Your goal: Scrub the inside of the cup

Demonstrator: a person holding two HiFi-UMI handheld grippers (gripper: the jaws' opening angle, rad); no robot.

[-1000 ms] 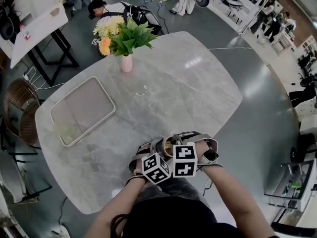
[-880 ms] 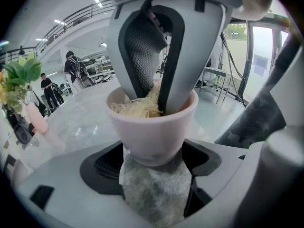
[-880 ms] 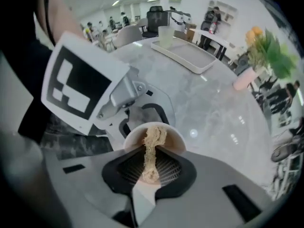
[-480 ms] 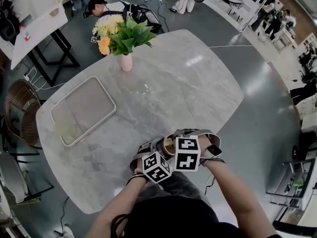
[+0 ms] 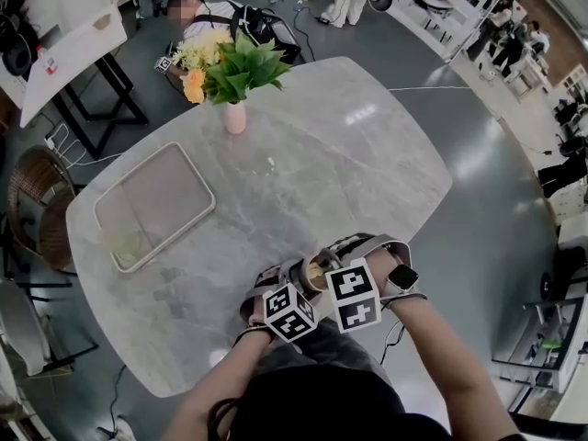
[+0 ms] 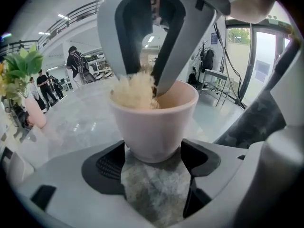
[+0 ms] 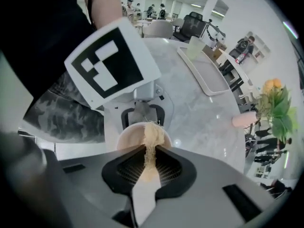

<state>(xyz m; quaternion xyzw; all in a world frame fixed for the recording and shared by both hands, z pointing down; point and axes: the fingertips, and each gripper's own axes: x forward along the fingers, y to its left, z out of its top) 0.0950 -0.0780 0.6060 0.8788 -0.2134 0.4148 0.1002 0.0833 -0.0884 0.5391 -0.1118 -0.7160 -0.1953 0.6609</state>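
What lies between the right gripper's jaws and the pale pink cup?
A beige fibrous scrubbing tuft, pinched by the right gripper, bridges them and dips into the pale pink cup. The right gripper view shows this.

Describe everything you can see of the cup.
The cup is pale pink and smooth, tapering toward its base, with no handle showing. It stands mouth up, clamped low between the jaws of the left hand-held gripper. A tan fibrous scrubber, held by the right hand-held gripper, reaches into its mouth.
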